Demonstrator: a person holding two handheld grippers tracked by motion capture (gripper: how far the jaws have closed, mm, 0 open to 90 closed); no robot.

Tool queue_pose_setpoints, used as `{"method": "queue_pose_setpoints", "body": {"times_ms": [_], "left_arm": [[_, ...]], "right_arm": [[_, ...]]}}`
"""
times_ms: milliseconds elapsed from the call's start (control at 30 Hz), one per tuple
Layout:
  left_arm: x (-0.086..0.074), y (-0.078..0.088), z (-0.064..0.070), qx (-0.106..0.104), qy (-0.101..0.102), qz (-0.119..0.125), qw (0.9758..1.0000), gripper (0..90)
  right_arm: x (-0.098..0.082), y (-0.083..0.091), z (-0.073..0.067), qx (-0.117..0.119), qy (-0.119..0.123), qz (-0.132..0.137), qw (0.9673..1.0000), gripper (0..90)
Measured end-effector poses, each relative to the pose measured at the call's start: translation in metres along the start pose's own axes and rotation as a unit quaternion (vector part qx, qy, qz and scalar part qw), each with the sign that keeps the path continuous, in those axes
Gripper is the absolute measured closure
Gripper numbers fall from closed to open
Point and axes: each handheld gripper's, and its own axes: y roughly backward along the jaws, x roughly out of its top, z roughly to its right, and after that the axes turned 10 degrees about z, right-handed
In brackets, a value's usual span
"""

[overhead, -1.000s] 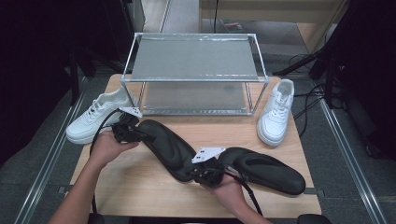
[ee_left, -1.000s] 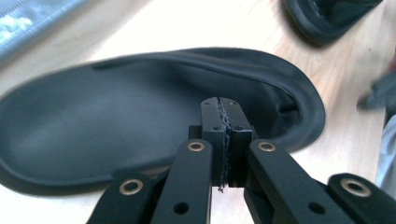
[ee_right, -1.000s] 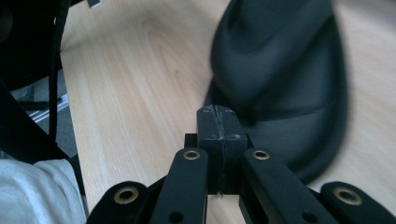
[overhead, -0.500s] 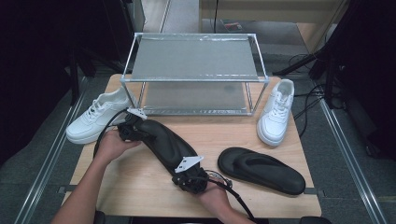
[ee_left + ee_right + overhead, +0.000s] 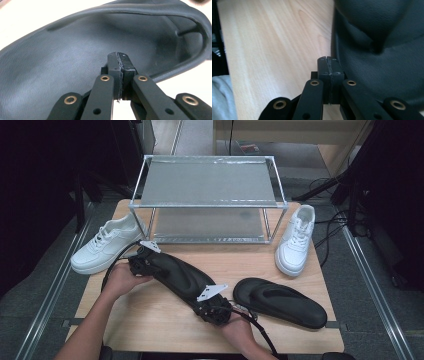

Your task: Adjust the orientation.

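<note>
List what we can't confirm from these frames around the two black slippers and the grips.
- High view: jaws of the left hand-held gripper and right hand-held gripper hidden by their bodies against the near slipper.
- Left gripper view: slipper cut off by the frame edges; shut jaws cover any contact.
- Right gripper view: same; slipper beside the shut jaws, grip unclear.
- High view: far slipper strap detail too dark.

the left gripper (image 5: pixel 119 58) has its jaws pressed together over, perhaps touching, the black slipper (image 5: pixel 75 50).

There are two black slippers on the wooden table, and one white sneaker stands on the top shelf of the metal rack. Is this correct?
Not quite. The high view shows the rack with bare shelves; one white sneaker stands on the table at its left, another at its right. The two black slippers are correct.
</note>
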Motion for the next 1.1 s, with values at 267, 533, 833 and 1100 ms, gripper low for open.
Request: {"method": "queue_pose_setpoints", "body": {"times_ms": [267,533,833,1100], "left_arm": [[-0.001,-0.002,0.01,-0.011,-0.001,-0.006,0.9999,90.0],[-0.003,-0.007,0.023,-0.026,0.005,-0.009,0.9996,90.0],[-0.003,-0.014,0.043,-0.034,0.009,-0.014,0.9993,89.8],[-0.001,-0.021,0.058,-0.038,0.001,-0.018,0.9991,90.0]], "right_arm": [[0.001,0.01,0.019,-0.024,-0.027,0.009,0.9993,90.0],[0.002,0.015,0.032,-0.051,-0.029,0.009,0.9982,90.0],[0.006,0.017,0.05,-0.075,-0.05,0.014,0.9958,90.0],[0.009,0.016,0.059,-0.092,-0.074,0.021,0.9928,90.0]]}}
